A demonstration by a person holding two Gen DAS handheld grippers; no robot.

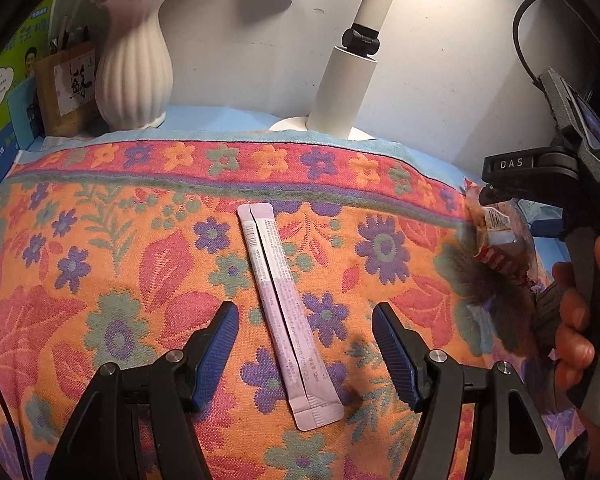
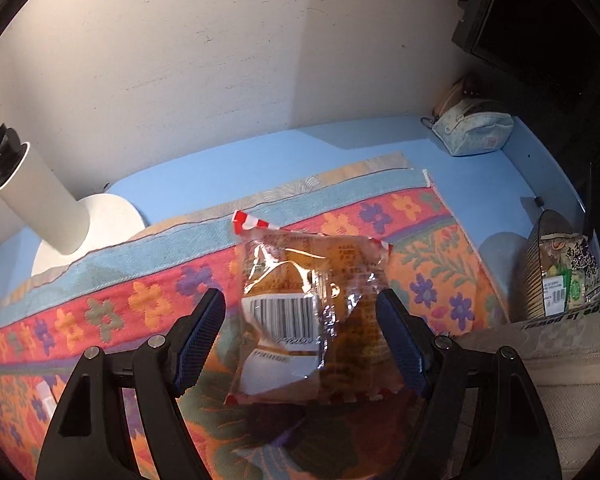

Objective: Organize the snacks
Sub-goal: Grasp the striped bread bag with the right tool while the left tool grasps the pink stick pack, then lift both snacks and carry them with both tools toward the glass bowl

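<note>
Left wrist view: left gripper [image 1: 304, 336] fingers spread around stick packet [image 1: 286, 316], untouched.

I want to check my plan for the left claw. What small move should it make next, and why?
Probably lower the left claw and close it on the sachet. The claw is open, and the sachet lies flat on the towel, between its fingers and running along them. Nothing is gripped yet.
</note>
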